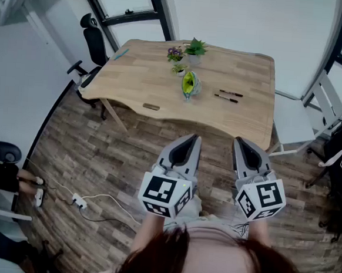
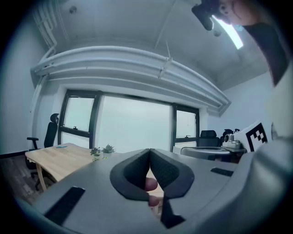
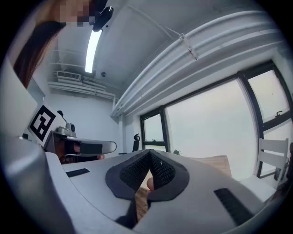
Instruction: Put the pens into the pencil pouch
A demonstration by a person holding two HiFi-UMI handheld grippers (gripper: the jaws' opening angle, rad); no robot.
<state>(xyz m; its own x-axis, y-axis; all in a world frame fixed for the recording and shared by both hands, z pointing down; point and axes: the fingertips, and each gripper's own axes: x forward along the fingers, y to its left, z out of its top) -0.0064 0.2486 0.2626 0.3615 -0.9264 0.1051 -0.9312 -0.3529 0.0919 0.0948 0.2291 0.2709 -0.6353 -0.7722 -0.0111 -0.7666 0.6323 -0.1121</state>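
Two dark pens lie side by side on the right half of the wooden table. A green and yellow pencil pouch stands open at the table's middle, left of the pens. My left gripper and my right gripper are held side by side over the floor, well short of the table's near edge. Both are shut with nothing between their jaws. In the left gripper view the jaws meet at the tip; the right gripper's tips meet too.
Small potted plants stand behind the pouch. A small dark object lies near the table's front edge and a blue item at its far left corner. A black office chair stands left, a white chair right. A power strip with cables lies on the floor.
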